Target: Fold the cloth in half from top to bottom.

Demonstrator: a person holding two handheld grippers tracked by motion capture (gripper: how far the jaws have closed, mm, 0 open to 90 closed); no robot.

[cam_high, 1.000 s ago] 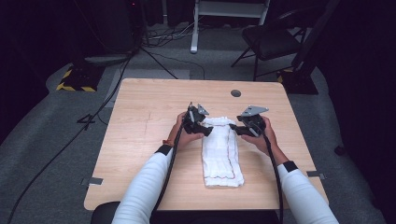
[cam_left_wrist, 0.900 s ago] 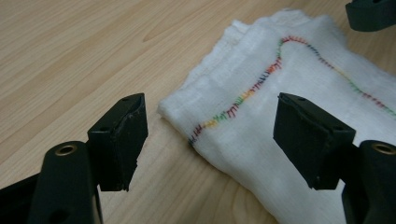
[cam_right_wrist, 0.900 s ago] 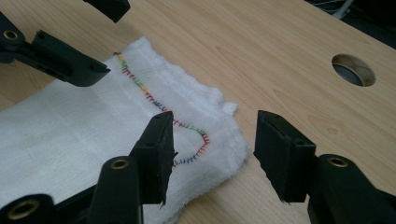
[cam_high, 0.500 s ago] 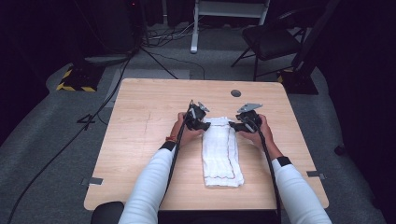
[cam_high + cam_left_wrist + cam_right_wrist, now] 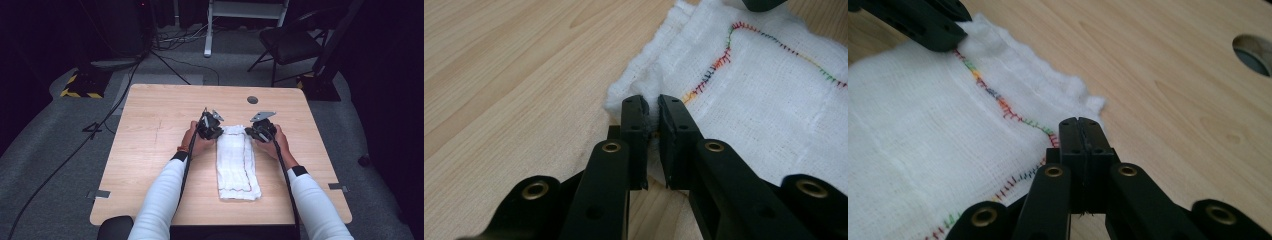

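Observation:
A white cloth (image 5: 235,160) with coloured stitching lies folded in a long strip on the wooden table (image 5: 150,125). My left gripper (image 5: 217,134) is at its far left corner, and my right gripper (image 5: 250,133) is at its far right corner. In the left gripper view, the jaws (image 5: 650,102) have just been closing and pinch a bunched bit of cloth (image 5: 764,90) between the pads. In the right gripper view, the jaws (image 5: 1080,122) have just closed tight on the thin edge of the cloth (image 5: 913,130). The left gripper (image 5: 923,22) shows at the far corner.
A round hole (image 5: 252,100) is in the table behind the right gripper. On the floor beyond the table are a black chair (image 5: 290,42), cables and a yellow-black striped base (image 5: 80,90). Bare wood lies on both sides of the cloth.
The right gripper has come in and down to the cloth's far right corner. Both pairs of jaws have closed on the cloth's far corners. The left hand has hardly moved.

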